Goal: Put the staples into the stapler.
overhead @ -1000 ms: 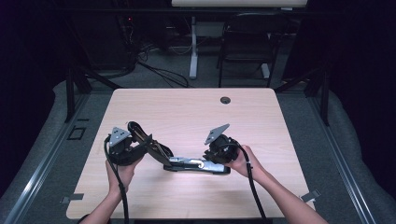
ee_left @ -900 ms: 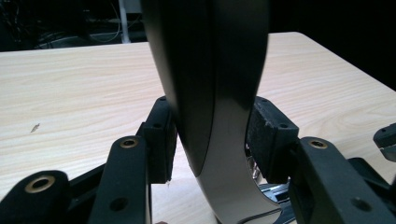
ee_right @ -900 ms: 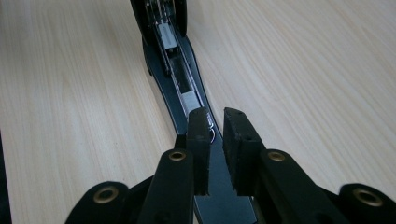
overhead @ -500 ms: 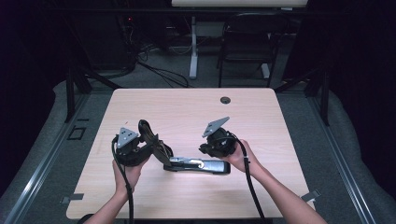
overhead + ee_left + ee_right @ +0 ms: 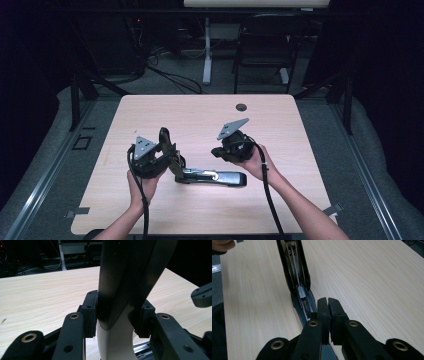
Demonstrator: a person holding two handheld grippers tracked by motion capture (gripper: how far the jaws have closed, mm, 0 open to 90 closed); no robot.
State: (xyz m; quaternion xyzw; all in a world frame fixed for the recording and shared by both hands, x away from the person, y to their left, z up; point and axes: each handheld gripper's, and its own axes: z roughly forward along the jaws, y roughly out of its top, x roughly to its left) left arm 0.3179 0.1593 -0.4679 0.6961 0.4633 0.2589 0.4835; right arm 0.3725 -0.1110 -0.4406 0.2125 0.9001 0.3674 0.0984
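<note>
A black stapler (image 5: 212, 177) lies open on the wooden table, its base flat and its staple channel (image 5: 296, 277) facing up. Its black-and-white top arm (image 5: 165, 142) is swung up nearly upright. My left gripper (image 5: 169, 152) is shut on that arm, and its pads (image 5: 90, 312) clamp the arm (image 5: 125, 277) from both sides. My right gripper (image 5: 219, 151) is shut with nothing between its pads. It hovers at the stapler's right half, and its closed tips (image 5: 328, 306) sit just over the end of the channel.
A small round grommet (image 5: 241, 107) sits near the table's far edge. Beyond the table (image 5: 200, 115) are desk legs, a chair and cables on the floor. Bare wood lies around the stapler on every side.
My left gripper has moved right and swung the stapler's top arm further upright. My right gripper has shifted slightly up and left over the base.
</note>
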